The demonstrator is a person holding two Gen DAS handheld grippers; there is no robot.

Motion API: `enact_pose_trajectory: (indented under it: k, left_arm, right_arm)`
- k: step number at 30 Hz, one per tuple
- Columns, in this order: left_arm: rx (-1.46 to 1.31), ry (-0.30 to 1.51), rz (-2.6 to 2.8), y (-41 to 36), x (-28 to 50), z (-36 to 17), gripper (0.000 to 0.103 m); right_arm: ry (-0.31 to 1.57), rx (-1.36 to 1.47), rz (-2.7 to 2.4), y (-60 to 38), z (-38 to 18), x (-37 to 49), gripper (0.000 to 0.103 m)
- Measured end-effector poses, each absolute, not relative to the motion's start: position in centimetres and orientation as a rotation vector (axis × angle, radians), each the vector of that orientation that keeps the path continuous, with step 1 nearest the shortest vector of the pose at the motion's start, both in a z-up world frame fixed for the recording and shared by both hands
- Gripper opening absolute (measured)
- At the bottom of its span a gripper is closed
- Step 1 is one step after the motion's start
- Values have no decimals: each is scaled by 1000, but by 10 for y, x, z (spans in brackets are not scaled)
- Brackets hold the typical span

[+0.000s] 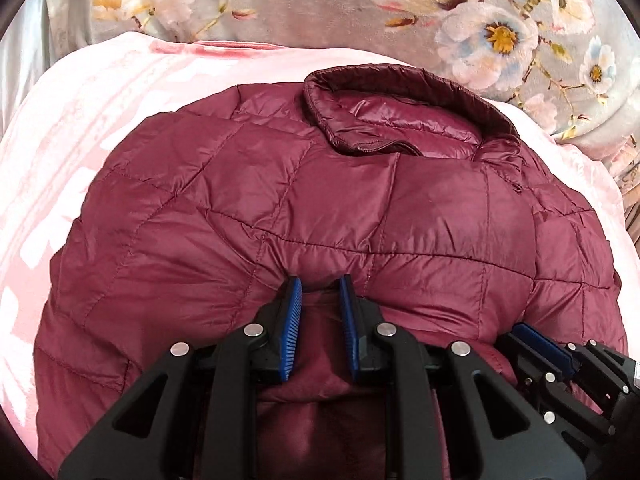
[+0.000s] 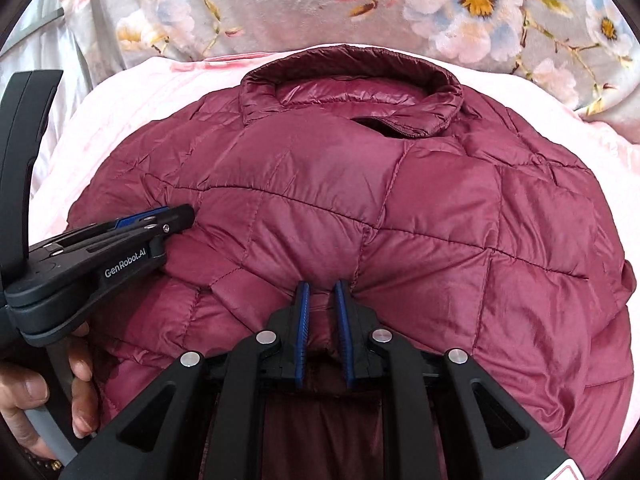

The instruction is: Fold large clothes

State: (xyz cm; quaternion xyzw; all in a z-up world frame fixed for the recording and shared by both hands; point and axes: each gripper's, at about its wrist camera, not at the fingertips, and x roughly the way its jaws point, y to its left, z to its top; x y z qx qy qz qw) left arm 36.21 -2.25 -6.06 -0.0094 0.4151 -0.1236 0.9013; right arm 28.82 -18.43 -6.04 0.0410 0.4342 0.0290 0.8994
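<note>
A maroon quilted puffer jacket (image 1: 360,200) (image 2: 400,208) lies on a pink blanket, its collar (image 1: 400,92) (image 2: 352,76) at the far end. The near part is doubled over onto the body. My left gripper (image 1: 320,285) is shut on a pinch of this folded edge, with fabric bunched between its blue pads. My right gripper (image 2: 320,286) pinches the same edge further right. Each gripper shows in the other's view: the right gripper (image 1: 536,340) at the lower right, the left gripper (image 2: 160,216) at the left, held by a hand (image 2: 44,396).
The pink blanket (image 1: 80,140) (image 2: 132,104) spreads under and around the jacket. Beyond it lies grey bedding with a flower print (image 1: 500,32) (image 2: 460,4). A white sheet (image 2: 28,56) shows at the far left.
</note>
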Motion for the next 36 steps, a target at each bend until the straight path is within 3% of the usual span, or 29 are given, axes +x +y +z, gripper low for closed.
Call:
enact_pose_trajectory:
  k: [3, 7, 8, 13, 17, 33, 36]
  left_arm:
    - [-86, 927, -307, -8, 363, -40, 22]
    - [-118, 866, -257, 10, 383, -1, 54]
    - [-106, 850, -235, 10, 391, 4, 56]
    - [-81, 944, -160, 8, 441, -31, 56]
    - [-51, 918, -147, 11, 440, -60, 57]
    - [5, 869, -141, 4, 433, -62, 60]
    - [-5, 870, -158, 4, 432, -61, 65]
  right_arm:
    - [907, 125, 74, -192, -47, 287, 16]
    - [845, 111, 2, -205, -17, 297, 21]
    - [850, 115, -8, -207, -15, 304, 22]
    - [908, 131, -59, -217, -40, 336, 20]
    - [897, 152, -56, -226, -57, 337, 18]
    - [877, 248, -12, -238, -65, 335, 18]
    - [872, 284, 7, -242, -65, 335, 19]
